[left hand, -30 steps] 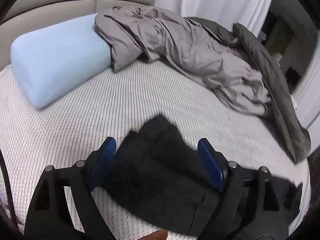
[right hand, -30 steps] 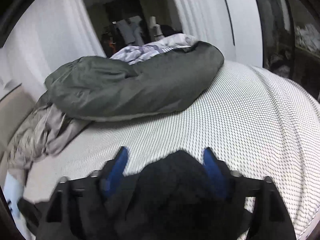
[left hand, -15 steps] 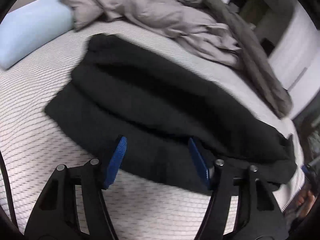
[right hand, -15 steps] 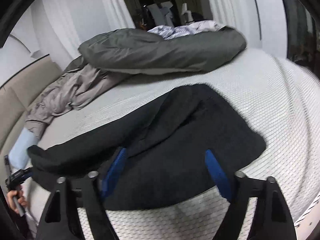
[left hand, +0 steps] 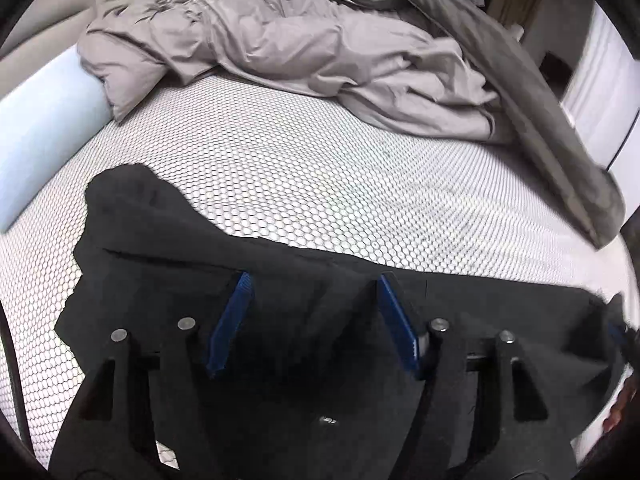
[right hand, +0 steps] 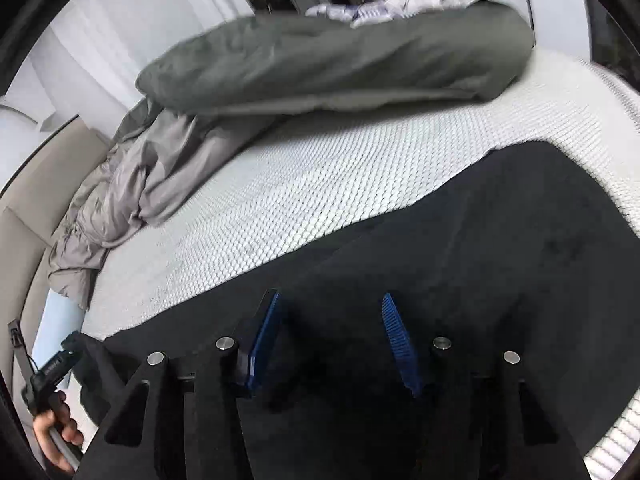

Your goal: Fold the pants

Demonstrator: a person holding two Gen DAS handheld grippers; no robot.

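Black pants (left hand: 168, 248) lie spread lengthwise on the white mesh mattress (left hand: 300, 176). In the right wrist view the pants (right hand: 520, 240) run from the lower left to the right edge. My left gripper (left hand: 312, 312) is open, its blue pads low over the near edge of the pants. My right gripper (right hand: 330, 336) is open too, just above the pants' other end. Neither grips cloth. The left gripper also shows in the right wrist view (right hand: 52, 368), held in a hand at the pants' far end.
A crumpled grey duvet (left hand: 312, 48) and a dark green duvet (left hand: 520, 92) lie along the far side of the bed. A light blue pillow (left hand: 36, 128) sits at the left by the beige headboard (right hand: 36, 200). White curtains (right hand: 112, 28) hang behind.
Both grippers have come down low over the near edge of the pants. The pants went from a bunched heap to lying stretched out along the mattress.
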